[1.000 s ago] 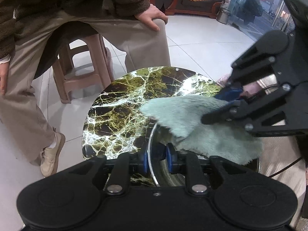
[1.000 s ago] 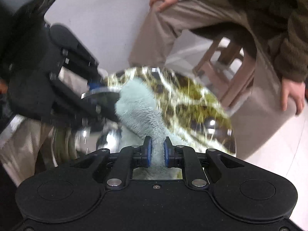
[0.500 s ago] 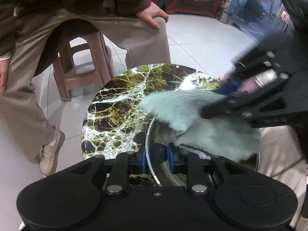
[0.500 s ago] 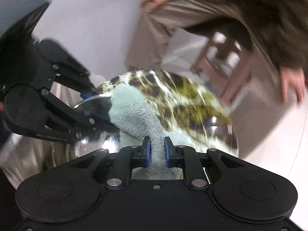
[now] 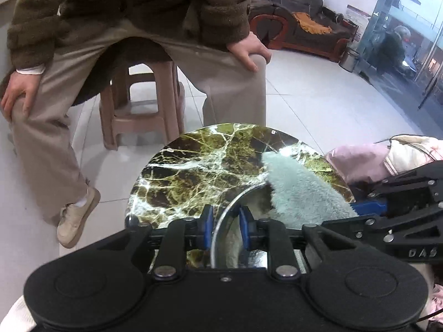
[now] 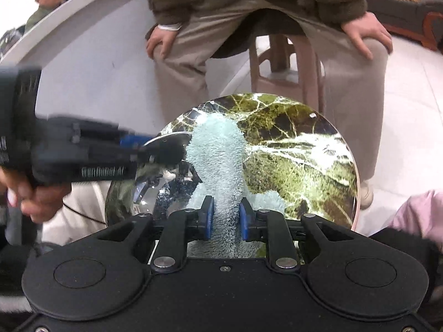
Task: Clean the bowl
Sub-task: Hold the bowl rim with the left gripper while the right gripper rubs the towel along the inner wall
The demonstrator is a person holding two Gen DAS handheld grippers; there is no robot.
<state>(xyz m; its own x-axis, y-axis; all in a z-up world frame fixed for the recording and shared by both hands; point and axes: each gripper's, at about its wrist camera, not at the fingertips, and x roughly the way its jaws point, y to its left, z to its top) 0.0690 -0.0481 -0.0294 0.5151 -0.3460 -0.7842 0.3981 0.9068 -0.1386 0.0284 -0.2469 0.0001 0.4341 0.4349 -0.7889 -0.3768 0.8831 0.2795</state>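
A shiny steel bowl (image 5: 231, 244) sits at the near edge of a round green marble table (image 5: 199, 166). My left gripper (image 5: 225, 227) is shut on the bowl's rim. My right gripper (image 6: 225, 217) is shut on a pale green fluffy cloth (image 6: 217, 160) that lies across the bowl (image 6: 166, 191) and over its far rim onto the table (image 6: 290, 152). In the left wrist view the cloth (image 5: 299, 193) drapes out of the bowl, with the right gripper (image 5: 368, 207) at its right end. In the right wrist view the left gripper (image 6: 155, 144) holds the bowl's far-left rim.
A person in beige trousers (image 5: 229, 83) sits on a pink plastic stool (image 5: 144, 102) just behind the table, knees either side. Pink and cream clothing (image 5: 387, 157) lies at the table's right. A white tiled floor (image 5: 318, 105) surrounds the table.
The cloth has swept across the bowl and now trails over the far rim onto the table. Both gripper views have shifted, so the table sits lower and more of the seated person shows.
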